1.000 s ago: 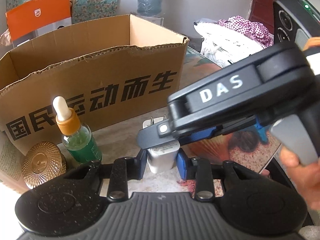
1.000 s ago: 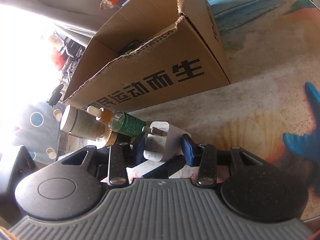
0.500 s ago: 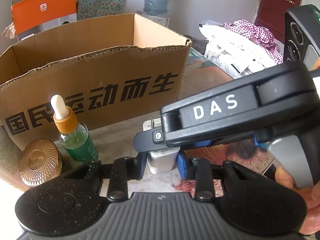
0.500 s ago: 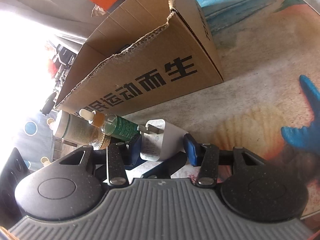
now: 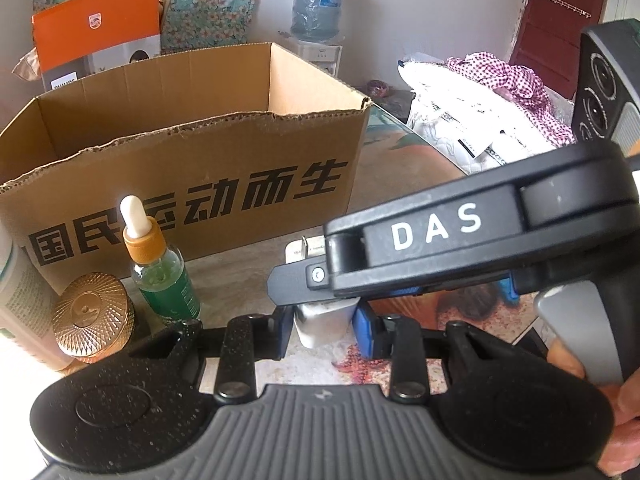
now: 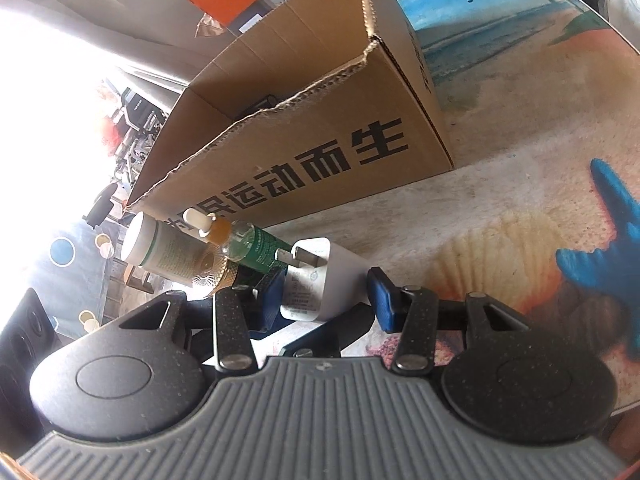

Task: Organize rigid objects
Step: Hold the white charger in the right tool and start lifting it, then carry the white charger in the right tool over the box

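A white charger plug (image 5: pixel 322 322) stands on the table with its prongs up. My left gripper (image 5: pixel 325 330) is shut on it, a blue pad pressed to each side. The right gripper's black body marked DAS (image 5: pixel 436 232) reaches in from the right, one finger crossing over the charger's top. In the right wrist view the charger (image 6: pixel 316 280) sits between the right gripper's (image 6: pixel 326 300) blue pads. That gripper is open, with a gap at its right pad (image 6: pixel 380 300). An open cardboard box (image 5: pixel 200 152) stands just behind.
A green dropper bottle (image 5: pixel 168 280), a gold-lidded jar (image 5: pixel 94 316) and a white tube (image 5: pixel 16 300) stand left of the charger. Something dark lies inside the box (image 6: pixel 264 106). The beach-print tabletop (image 6: pixel 520 184) stretches right. A cloth pile (image 5: pixel 480 112) lies beyond.
The right gripper's pads have eased slightly apart around the charger. Both hands have hardly moved, and the left grip is unchanged.
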`<state>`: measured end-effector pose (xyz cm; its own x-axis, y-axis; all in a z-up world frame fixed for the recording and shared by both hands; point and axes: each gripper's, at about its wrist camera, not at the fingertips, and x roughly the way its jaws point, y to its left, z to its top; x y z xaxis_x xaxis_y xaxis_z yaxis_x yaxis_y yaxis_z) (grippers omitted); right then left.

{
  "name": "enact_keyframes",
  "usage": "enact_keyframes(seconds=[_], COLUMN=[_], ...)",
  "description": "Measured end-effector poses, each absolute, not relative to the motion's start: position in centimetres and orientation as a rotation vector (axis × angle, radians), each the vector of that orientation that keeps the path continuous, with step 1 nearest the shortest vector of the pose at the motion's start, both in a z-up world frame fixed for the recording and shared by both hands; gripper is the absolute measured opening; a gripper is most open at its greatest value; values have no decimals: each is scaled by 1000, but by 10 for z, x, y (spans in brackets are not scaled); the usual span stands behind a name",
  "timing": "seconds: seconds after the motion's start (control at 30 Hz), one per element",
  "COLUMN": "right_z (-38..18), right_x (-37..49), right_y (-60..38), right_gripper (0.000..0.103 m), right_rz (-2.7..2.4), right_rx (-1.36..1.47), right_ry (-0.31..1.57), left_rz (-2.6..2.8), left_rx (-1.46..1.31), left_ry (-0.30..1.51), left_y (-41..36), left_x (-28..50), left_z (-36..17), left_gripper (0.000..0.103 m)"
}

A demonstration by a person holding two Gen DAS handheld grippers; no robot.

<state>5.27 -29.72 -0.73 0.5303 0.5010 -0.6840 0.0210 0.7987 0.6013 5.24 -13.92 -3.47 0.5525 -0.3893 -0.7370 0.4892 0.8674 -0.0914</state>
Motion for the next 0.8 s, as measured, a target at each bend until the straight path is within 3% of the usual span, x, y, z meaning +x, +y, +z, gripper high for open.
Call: enact_keyframes(seconds=[0.5, 0.8], right_z=[22, 81], right_x=[33, 36], right_y=[-293, -284], right_gripper=[44, 45], right_rz=[331, 379], right_rx=[552, 469], right_ry=[904, 775], left_rz=[-506, -489], left_rx=[120, 110], left_ry=[760, 631], left_y=[-127, -116], left_x=[31, 36], left_z=[-10, 43], left_gripper=[33, 33])
